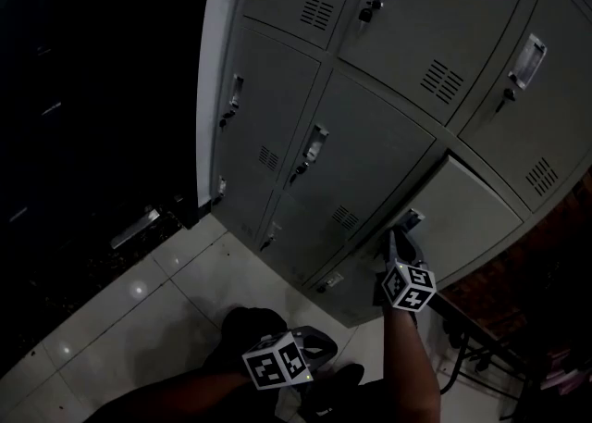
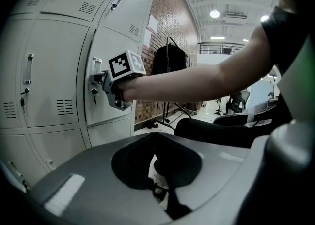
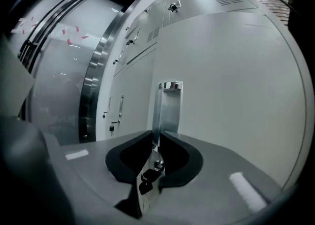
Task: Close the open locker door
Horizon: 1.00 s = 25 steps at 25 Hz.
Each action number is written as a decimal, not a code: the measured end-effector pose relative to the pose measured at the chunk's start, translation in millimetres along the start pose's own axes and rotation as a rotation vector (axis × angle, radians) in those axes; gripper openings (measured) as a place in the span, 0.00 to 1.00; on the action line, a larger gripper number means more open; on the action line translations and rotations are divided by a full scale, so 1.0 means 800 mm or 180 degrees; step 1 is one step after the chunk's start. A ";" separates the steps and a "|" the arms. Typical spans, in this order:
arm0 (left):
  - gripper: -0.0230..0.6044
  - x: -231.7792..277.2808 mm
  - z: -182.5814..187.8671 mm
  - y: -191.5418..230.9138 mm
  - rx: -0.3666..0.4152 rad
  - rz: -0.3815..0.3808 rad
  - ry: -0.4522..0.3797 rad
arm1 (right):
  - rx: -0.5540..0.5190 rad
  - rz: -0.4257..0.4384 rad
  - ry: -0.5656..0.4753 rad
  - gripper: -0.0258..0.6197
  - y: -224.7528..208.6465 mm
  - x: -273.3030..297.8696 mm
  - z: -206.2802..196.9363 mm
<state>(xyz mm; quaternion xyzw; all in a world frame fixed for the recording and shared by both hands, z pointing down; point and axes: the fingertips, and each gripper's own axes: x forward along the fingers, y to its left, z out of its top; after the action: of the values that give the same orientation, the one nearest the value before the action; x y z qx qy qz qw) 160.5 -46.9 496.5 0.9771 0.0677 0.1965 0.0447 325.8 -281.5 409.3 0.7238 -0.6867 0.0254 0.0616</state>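
Observation:
A bank of grey lockers fills the head view. The bottom-right locker door [image 1: 462,213] stands slightly ajar, its edge out from the frame. My right gripper [image 1: 400,234] reaches up to the chrome handle [image 1: 412,220] on that door. In the right gripper view the jaws [image 3: 156,138] are pinched on the thin chrome handle plate [image 3: 170,106], with the door face [image 3: 231,96] to the right. The left gripper view shows the same grip from the side: right gripper [image 2: 106,88] at the handle [image 2: 93,66]. My left gripper [image 1: 324,345] hangs low near the person's legs, its jaws [image 2: 155,138] together and empty.
Closed lockers [image 1: 370,153] surround the ajar door. A dark glass wall with a steel frame [image 1: 208,88] lies to the left, pale floor tiles [image 1: 139,310] below. A black metal stand [image 1: 481,338] stands at the right, by a brick wall [image 2: 167,17].

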 end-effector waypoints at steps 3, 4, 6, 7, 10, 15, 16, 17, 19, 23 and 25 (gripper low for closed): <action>0.06 0.000 0.000 -0.002 0.0013 -0.0012 -0.0004 | 0.0019 -0.0107 0.0011 0.12 -0.014 0.015 0.003; 0.06 0.001 -0.001 -0.001 0.0016 -0.0012 -0.0003 | 0.0058 -0.0127 0.0004 0.12 -0.018 0.020 0.004; 0.06 0.002 -0.005 0.000 0.0017 -0.0008 0.0002 | 0.0155 -0.0125 -0.0019 0.13 -0.022 0.029 0.005; 0.06 0.002 -0.005 0.000 0.0012 -0.0007 0.0001 | 0.0176 -0.0116 -0.0025 0.14 -0.023 0.033 0.005; 0.06 -0.004 0.000 0.000 -0.0008 -0.0008 -0.0016 | 0.0185 -0.0108 -0.0051 0.14 -0.026 0.038 0.005; 0.06 -0.002 -0.002 0.001 -0.0017 -0.0016 -0.0036 | 0.0032 -0.0151 -0.0097 0.12 -0.031 0.034 0.006; 0.06 -0.001 -0.004 0.001 -0.0018 -0.0021 -0.0040 | 0.0050 -0.0144 -0.0106 0.13 -0.031 0.032 0.006; 0.06 -0.001 -0.005 0.000 -0.0017 -0.0023 -0.0042 | 0.0083 -0.0139 -0.0127 0.15 -0.031 0.029 0.006; 0.06 -0.004 -0.001 0.001 -0.0009 -0.0019 -0.0042 | 0.0098 -0.0151 -0.0174 0.17 -0.033 0.016 0.010; 0.06 -0.006 -0.002 0.002 -0.0019 -0.0009 -0.0049 | 0.0012 -0.0115 -0.0191 0.17 -0.033 -0.021 0.012; 0.06 -0.006 -0.002 0.003 -0.0028 -0.0003 -0.0053 | -0.0025 -0.0048 -0.0178 0.15 -0.028 -0.043 0.011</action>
<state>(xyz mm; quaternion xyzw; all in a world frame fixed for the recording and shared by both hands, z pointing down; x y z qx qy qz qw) 155.7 -49.8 496.3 0.9785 0.0669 0.1886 0.0496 345.9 -247.1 395.1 0.7292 -0.6828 0.0020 0.0453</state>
